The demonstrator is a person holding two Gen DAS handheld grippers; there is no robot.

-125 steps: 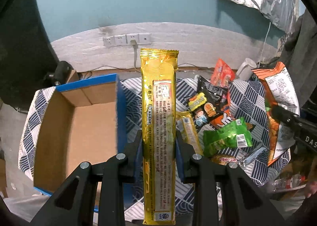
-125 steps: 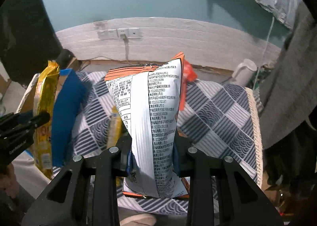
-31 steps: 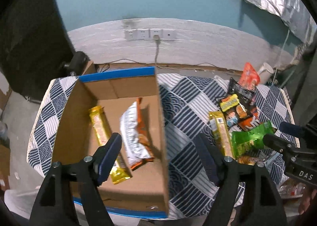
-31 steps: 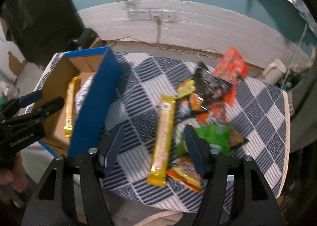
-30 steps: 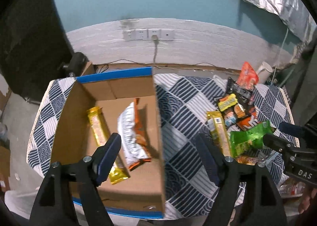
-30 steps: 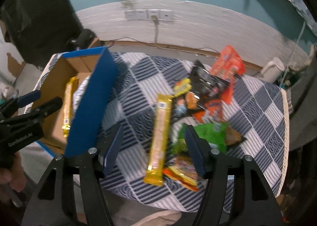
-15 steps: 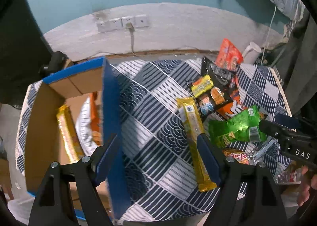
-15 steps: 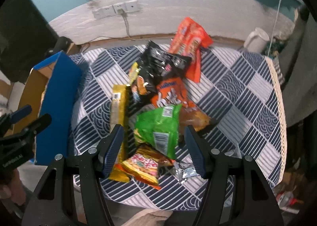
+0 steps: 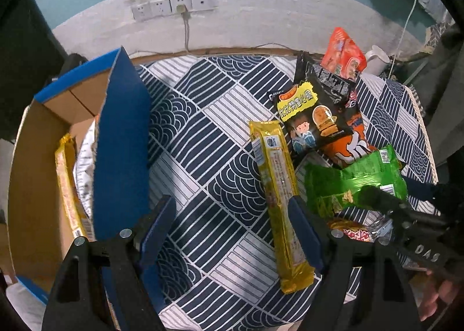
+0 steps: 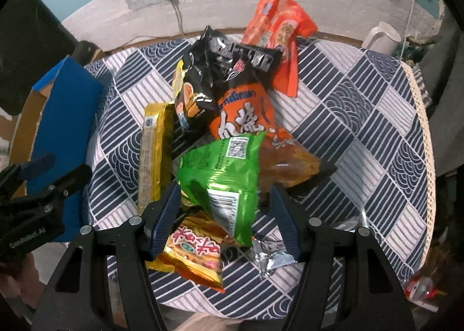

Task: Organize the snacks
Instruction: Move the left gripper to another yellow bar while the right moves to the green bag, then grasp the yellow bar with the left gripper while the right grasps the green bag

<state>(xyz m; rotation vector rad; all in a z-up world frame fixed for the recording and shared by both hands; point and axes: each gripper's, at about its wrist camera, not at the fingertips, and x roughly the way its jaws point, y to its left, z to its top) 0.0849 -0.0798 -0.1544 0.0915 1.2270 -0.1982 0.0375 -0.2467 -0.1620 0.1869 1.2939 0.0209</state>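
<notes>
- Across the whole frame I see the patterned tablecloth (image 9: 203,139), a soft landing for packets.
- At left, the cardboard box (image 9: 37,186) stands open to receive snacks; two lie inside.
- Lower right, the crinkly green bag (image 10: 223,177) sits between my wide right gripper (image 10: 226,215).
- Beside my wide, empty left gripper (image 9: 232,229) lies the long yellow bar (image 9: 278,200).
</notes>
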